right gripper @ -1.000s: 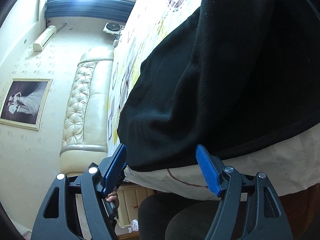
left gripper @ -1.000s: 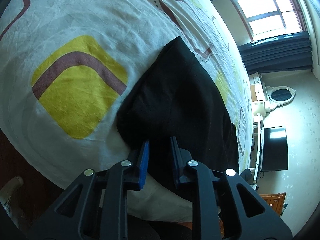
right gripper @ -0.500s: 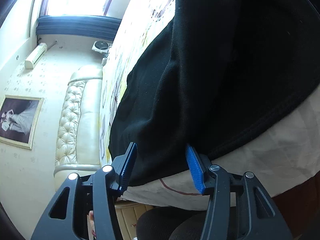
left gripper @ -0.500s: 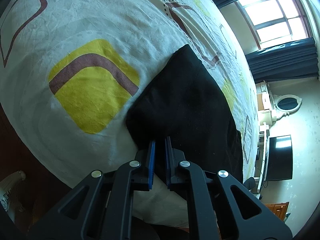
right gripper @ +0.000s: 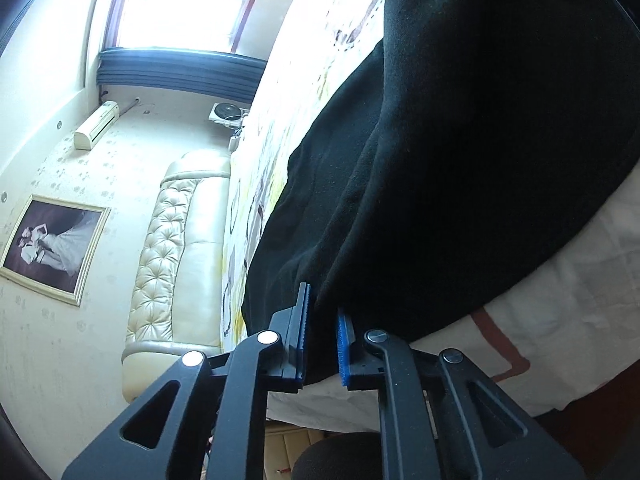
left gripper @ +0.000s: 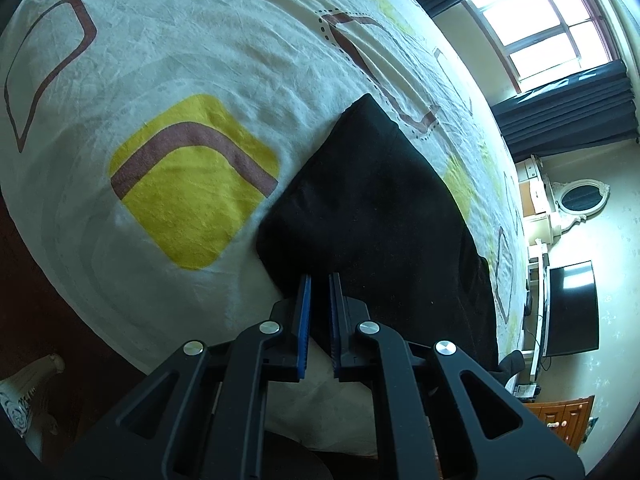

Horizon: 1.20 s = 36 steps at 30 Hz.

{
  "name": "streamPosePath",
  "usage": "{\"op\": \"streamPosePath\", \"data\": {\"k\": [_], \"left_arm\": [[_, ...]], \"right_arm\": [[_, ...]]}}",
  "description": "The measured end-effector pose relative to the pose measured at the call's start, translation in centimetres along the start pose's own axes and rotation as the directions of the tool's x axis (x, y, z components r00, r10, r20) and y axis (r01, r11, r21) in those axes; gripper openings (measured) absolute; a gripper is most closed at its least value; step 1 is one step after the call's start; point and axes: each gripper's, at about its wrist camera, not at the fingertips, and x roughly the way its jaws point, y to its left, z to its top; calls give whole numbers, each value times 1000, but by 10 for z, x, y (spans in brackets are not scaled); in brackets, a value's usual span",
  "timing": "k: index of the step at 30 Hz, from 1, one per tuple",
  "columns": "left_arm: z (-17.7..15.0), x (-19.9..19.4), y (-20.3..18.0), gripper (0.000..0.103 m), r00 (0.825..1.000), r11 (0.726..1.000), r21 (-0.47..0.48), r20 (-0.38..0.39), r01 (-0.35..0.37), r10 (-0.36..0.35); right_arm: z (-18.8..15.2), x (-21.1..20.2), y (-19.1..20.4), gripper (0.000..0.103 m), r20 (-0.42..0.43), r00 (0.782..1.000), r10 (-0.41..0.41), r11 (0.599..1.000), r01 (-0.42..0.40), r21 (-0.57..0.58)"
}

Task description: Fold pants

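Right gripper [right gripper: 322,312] jaws just closed onto black pants [right gripper: 460,160] edge; left gripper [left gripper: 319,292] clamps hem; fold hidden.

Patterned bedsheet [left gripper: 168,80], tufted headboard [right gripper: 168,248], framed picture [right gripper: 52,248], television [left gripper: 572,308], window [left gripper: 536,32]

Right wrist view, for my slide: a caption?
Right gripper shut on black pants at the bed's edge.

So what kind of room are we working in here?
Almost certainly a home bedroom: the black pants lie on a bed with a white, yellow-patterned sheet, a cream tufted leather headboard stands at one end, and an oval-mirrored white dresser stands by the wall.
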Motion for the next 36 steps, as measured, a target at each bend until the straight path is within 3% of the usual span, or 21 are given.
{"op": "streamPosePath", "data": {"k": [4, 6, 8, 10, 12, 13, 14, 16, 18, 20, 23, 26, 32, 34, 36], "left_arm": [[2, 2, 15, 2, 997, 997, 9, -3, -83, 83], [4, 1, 28, 1, 998, 998, -35, -13, -57, 56], [5, -7, 26, 2, 997, 997, -25, 13, -69, 69], [5, -18, 14, 2, 995, 996, 32, 64, -78, 75], [2, -25, -5, 6, 992, 990, 116, 108, -82, 70], [0, -26, -17, 16, 990, 983, 163, 126, -89, 69], [-4, -26, -30, 34, 988, 973, 211, 136, -94, 66], [-10, -20, -55, 56, 991, 954, 289, 132, -74, 36], [-16, -8, -76, 60, 995, 940, 338, 97, -33, 1], [-21, 7, -89, 70, 999, 933, 360, 44, -2, -15], [-25, 28, -93, 74, 1000, 940, 340, 0, 22, -23], [-27, 41, -90, 86, 999, 951, 305, -20, 44, -39], [-31, 45, -88, 97, 996, 949, 302, -17, 86, -85], [-33, 46, -87, 98, 996, 947, 308, -12, 88, -88], [-34, 48, -86, 98, 996, 945, 317, -8, 86, -88]], "right_arm": [[-7, 1, -23, 10, -32, 998, -61, 998, 61, 10], [-9, 5, -24, 10, -37, 999, -39, 997, 41, 62], [-7, -5, -15, 19, -21, 998, -66, 997, 66, 45], [2, -21, -6, 45, 15, 996, -86, 996, 86, 25], [22, -44, 0, 53, 90, 992, -90, 996, 88, 30], [35, -56, 3, 54, 139, 986, -89, 996, 86, 27], [54, -70, 5, 55, 195, 975, -103, 995, 100, 25], [95, -101, 8, 57, 316, 937, -150, 989, 146, 36], [137, -129, 5, 61, 407, 889, -208, 978, 200, 64], [179, -153, -2, 61, 463, 839, -287, 957, 270, 104], [235, -177, -22, 61, 488, 785, -381, 923, 349, 161], [280, -177, -36, 61, 475, 754, -453, 888, 425, 172], [342, -146, -64, 60, 449, 747, -490, 868, 467, 171], [357, -135, -70, 40, 442, 752, -489, 868, 470, 160], [360, -127, -69, 19, 420, 772, -477, 873, 471, 126]]}}
